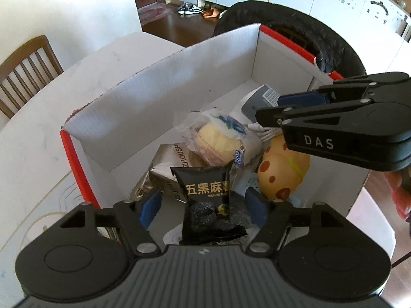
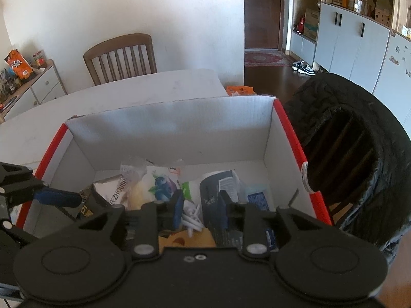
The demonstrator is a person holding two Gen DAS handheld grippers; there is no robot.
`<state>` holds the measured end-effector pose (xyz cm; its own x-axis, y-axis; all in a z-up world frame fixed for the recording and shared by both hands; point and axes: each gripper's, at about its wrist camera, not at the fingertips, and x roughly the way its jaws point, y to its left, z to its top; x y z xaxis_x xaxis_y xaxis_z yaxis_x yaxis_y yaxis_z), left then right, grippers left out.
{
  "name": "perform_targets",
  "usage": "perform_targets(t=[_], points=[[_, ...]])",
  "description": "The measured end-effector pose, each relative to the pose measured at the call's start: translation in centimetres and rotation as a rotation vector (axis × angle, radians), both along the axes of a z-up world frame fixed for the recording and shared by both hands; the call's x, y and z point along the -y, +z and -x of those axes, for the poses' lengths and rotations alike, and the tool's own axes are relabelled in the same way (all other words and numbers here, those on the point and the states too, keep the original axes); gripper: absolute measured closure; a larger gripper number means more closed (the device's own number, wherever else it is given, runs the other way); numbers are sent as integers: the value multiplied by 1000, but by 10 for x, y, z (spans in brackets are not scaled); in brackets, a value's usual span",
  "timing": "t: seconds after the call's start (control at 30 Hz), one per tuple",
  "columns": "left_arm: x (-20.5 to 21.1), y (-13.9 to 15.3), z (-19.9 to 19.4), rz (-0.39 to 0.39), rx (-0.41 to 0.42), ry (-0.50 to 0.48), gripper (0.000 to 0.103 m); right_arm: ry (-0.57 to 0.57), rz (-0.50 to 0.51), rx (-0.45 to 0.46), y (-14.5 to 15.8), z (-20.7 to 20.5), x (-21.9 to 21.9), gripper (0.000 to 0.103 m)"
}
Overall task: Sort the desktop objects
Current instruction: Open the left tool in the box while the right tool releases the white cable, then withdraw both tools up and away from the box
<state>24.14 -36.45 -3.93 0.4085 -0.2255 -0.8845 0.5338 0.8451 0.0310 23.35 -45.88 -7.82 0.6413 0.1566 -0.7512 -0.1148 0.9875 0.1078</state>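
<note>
A white cardboard box with red edges stands on the table and holds several items. My left gripper is open low inside it, its blue pads clear on both sides of a black snack packet that stands between them. Behind the packet lie a wrapped yellow cake, a spotted yellow toy and a silver packet. My right gripper hovers over the box's right half, jaws a narrow gap apart, above a white cable and a dark blue packet; nothing is pinched.
A black-lined bin stands tight against the box's right side. A wooden chair is at the far side of the white table. An orange packet lies behind the box. The left gripper's finger reaches in from the left.
</note>
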Motion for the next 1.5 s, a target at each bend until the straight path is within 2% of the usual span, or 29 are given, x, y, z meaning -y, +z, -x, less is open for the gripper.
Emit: perform_targets(t=[0.43, 0.77, 1.3, 1.5], points=[[-14, 19, 9, 86, 11, 20, 32, 29, -33, 8, 13, 17, 2, 72], [-29, 35, 23, 143, 38, 32, 32, 53, -69, 13, 25, 40, -1, 61], [-47, 56, 45, 200, 79, 4, 32, 47, -87, 44, 43, 78, -14, 60], [-56, 61, 54, 212, 86, -2, 32, 16, -65, 71, 48, 90, -21, 56]])
